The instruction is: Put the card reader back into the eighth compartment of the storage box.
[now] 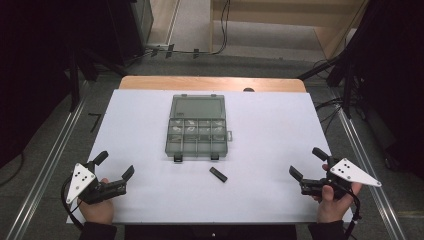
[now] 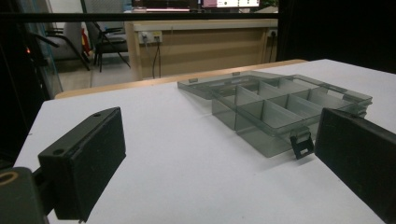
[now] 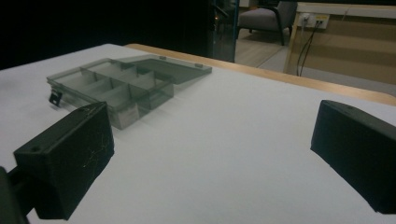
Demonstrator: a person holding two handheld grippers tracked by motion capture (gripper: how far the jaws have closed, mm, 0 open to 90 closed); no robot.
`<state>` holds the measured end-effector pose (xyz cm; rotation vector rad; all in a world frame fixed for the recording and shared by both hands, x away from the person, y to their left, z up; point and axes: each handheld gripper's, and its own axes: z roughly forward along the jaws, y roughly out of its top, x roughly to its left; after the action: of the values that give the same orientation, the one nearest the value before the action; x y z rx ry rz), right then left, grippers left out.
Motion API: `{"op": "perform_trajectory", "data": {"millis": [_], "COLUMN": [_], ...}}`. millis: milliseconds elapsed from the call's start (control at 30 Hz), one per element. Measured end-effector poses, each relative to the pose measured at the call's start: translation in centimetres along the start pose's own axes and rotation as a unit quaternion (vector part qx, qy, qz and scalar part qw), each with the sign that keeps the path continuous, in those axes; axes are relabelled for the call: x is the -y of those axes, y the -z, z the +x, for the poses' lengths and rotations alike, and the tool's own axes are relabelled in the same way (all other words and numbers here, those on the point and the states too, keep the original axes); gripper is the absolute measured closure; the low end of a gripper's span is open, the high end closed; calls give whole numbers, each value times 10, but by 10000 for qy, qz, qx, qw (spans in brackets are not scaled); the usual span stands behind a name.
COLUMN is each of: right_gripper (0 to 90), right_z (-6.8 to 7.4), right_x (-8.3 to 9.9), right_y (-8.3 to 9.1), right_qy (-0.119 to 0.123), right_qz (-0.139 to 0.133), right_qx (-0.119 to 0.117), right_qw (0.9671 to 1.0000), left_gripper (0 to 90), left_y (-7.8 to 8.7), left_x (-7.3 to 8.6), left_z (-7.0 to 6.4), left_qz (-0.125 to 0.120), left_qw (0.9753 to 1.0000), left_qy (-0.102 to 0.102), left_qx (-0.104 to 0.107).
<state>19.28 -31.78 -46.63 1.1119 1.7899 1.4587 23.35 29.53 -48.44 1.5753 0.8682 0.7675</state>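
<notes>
Both grippers, left gripper [image 1: 116, 167] and right gripper [image 1: 306, 162], gape near the table [image 1: 280, 125] corners.

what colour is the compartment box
Translucent smoky grey compartment box, clearest in the left gripper view.

No legible text, label, brand, number or sign in any view. Translucent grey plastic compartment box [image 1: 196, 127] with open lid: surfaces unmarked. Small black rectangular piece [image 1: 218, 174] on white table surface [image 1: 270, 130]: no marking discernible. Grey three-cornered plates on grippers: holes visible, no lettering. Bright monitor screens at top of left gripper view [image 2: 229, 3]: content too blurred to read.
</notes>
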Motion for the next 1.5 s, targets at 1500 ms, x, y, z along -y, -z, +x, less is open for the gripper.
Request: {"op": "perform_trajectory", "data": {"millis": [1500], "right_gripper": [0], "right_z": [48], "right_x": [-48], "right_y": [-63], "right_qy": [504], "right_qz": [576], "right_qx": [-940], "right_qw": [9926], "left_gripper": [23], "left_y": [0], "left_x": [0], "left_z": [0], "left_qz": [-5], "left_qw": [10000], "left_qy": [3], "left_qx": [3]}}
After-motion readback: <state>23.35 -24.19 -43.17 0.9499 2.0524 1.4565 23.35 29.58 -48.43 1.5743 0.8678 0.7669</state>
